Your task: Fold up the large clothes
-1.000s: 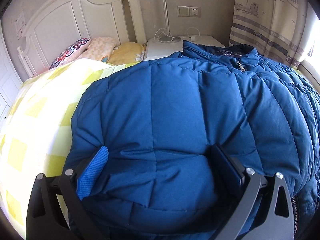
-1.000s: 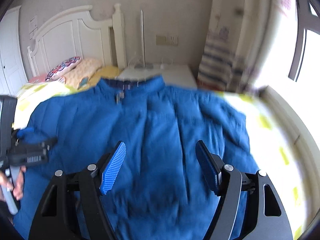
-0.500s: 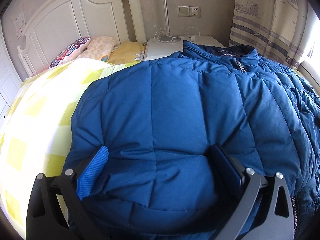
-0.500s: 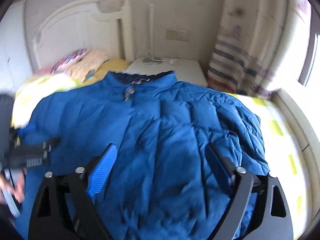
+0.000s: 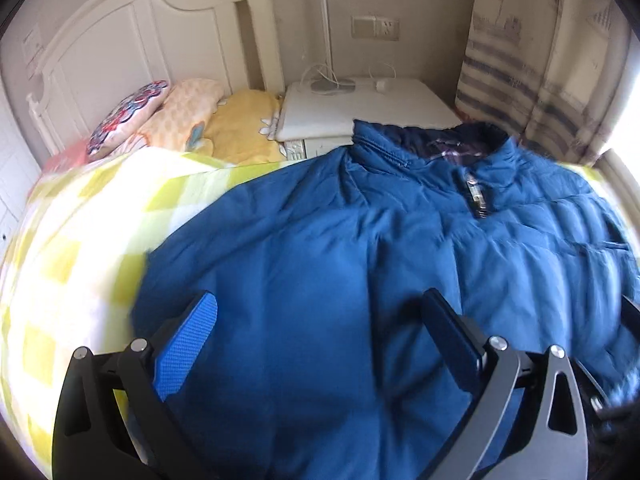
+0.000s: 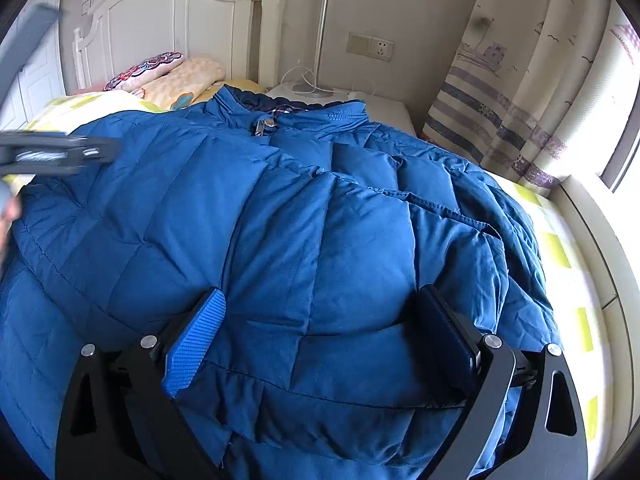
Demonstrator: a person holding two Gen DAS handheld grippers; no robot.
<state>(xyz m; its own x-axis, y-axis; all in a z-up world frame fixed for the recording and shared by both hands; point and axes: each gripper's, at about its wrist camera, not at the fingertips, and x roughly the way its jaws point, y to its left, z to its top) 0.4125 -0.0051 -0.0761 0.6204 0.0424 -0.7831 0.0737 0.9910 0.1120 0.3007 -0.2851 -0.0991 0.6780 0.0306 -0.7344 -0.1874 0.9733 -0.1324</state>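
Observation:
A big blue quilted down jacket (image 5: pixel 360 264) lies spread on the bed, collar and zip toward the headboard. My left gripper (image 5: pixel 320 320) is open and hovers above the jacket's left part; nothing is between its jaws. In the right wrist view the jacket (image 6: pixel 280 208) bulges up, and my right gripper (image 6: pixel 320 320) is wide open with its blue pads pressed against a puffy fold at the jacket's right side. The left gripper (image 6: pixel 52 156) shows blurred at the left edge of that view.
The bed has a yellow-green checked cover (image 5: pixel 80 240) and pillows (image 5: pixel 176 116) at a white headboard (image 5: pixel 132 40). A white nightstand (image 5: pixel 360 108) with a lamp pole and cables stands behind the collar. A striped curtain (image 6: pixel 520 100) hangs at the right.
My left gripper has lifted off the jacket fold it was pushed into and now hovers above it. My right gripper has come down and pushed into the jacket's right side.

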